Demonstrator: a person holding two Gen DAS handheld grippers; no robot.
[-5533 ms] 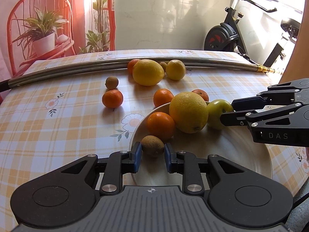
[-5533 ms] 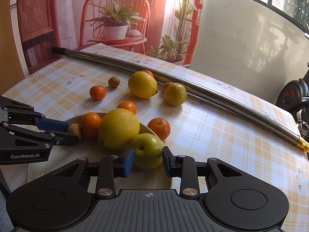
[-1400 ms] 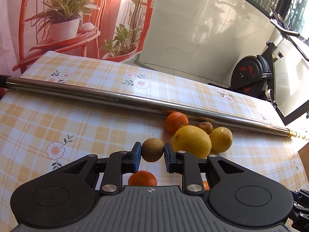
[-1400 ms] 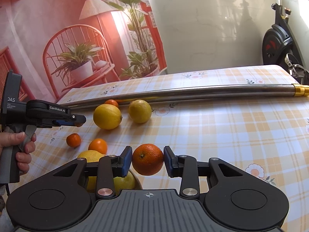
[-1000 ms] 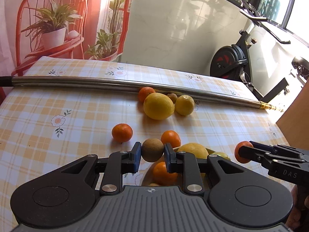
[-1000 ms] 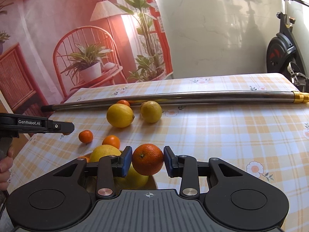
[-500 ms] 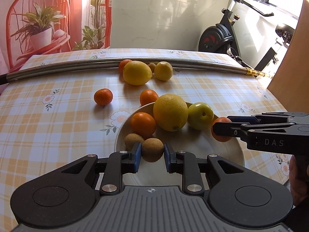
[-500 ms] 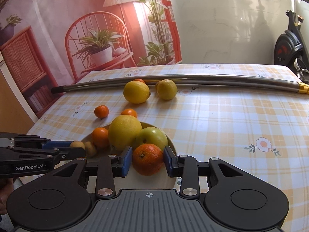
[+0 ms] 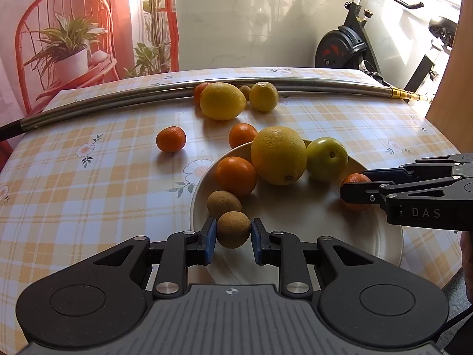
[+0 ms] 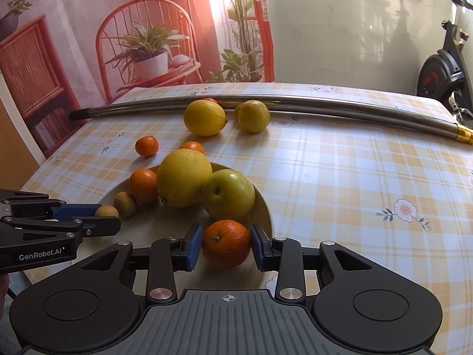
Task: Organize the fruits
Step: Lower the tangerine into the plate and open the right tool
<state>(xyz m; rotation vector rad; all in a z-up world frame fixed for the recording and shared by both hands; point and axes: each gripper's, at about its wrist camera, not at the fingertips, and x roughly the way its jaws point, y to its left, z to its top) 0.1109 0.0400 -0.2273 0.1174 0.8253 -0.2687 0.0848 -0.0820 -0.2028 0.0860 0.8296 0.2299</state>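
A white plate [image 9: 381, 245] holds a big yellow citrus [image 9: 278, 154], a green apple [image 9: 326, 158], an orange [image 9: 236, 175] and a brown kiwi [image 9: 223, 203]. My left gripper [image 9: 233, 232] is shut on a second kiwi [image 9: 233, 229] low over the plate's near left rim. My right gripper [image 10: 226, 245] is shut on an orange [image 10: 226, 243] over the plate's right side [image 10: 267, 210], next to the apple [image 10: 228, 193]. It also shows in the left wrist view [image 9: 353, 190].
On the checked tablecloth beyond the plate lie two tangerines [image 9: 171, 138] [image 9: 242, 135], a large lemon [image 9: 222, 101], a smaller lemon [image 9: 263, 96], an orange and a kiwi against a long steel pole [image 9: 325, 84]. The table edge is close on the right.
Both grippers came down and back to the plate, each carrying its fruit. The left one's kiwi now sits beside the kiwi in the plate; the right one's orange hangs by the apple.
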